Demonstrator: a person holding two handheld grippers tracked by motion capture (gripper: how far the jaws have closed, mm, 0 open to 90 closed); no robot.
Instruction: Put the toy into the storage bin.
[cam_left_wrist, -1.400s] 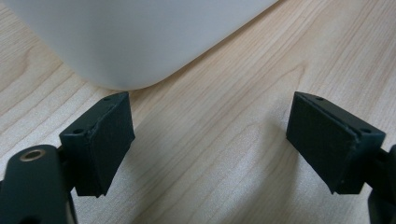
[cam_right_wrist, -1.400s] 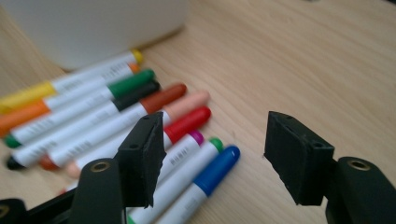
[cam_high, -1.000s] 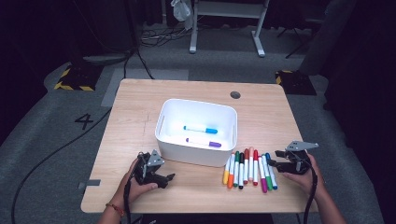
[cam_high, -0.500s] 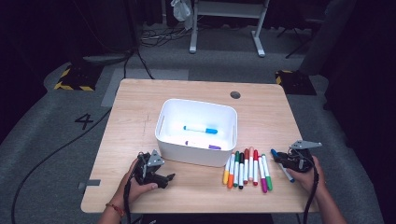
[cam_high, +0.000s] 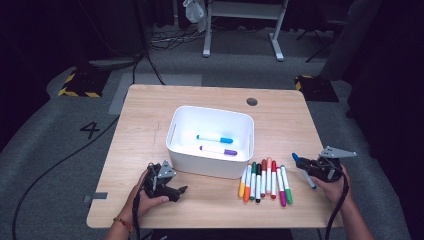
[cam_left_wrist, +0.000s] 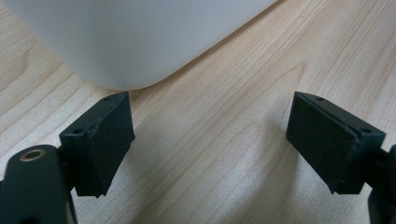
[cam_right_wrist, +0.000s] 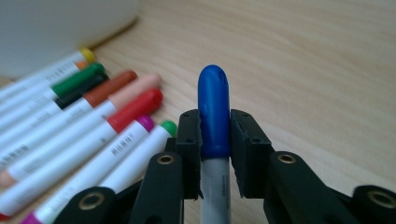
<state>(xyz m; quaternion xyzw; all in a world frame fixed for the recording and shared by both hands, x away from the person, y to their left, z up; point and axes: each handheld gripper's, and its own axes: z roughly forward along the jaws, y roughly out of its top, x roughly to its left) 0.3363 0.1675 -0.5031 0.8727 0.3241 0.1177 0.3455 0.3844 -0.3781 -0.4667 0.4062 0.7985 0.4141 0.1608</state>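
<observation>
My right gripper (cam_high: 311, 167) (cam_right_wrist: 215, 135) is shut on a blue-capped marker (cam_high: 300, 164) (cam_right_wrist: 213, 93); its jaws have just been closing on it. The marker sits at the table's front right, just right of a row of several coloured markers (cam_high: 265, 179) (cam_right_wrist: 93, 116). A white bin (cam_high: 175, 134) (cam_left_wrist: 140, 42) in the middle holds a light-blue marker (cam_high: 215, 138) and a purple marker (cam_high: 218, 150). Near the bin's front left corner my left gripper (cam_high: 176, 191) (cam_left_wrist: 210, 140) rests open on the wood, nothing between its pads.
The wooden table (cam_high: 150, 110) has a round cable hole (cam_high: 252, 101) at the back right. Bare wood lies left of and behind the bin. Beyond the table is dark floor with cables and a desk frame.
The right gripper closed on the blue-capped marker at the row's right end and drew it slightly right, away from the other markers. The left gripper stayed still.
</observation>
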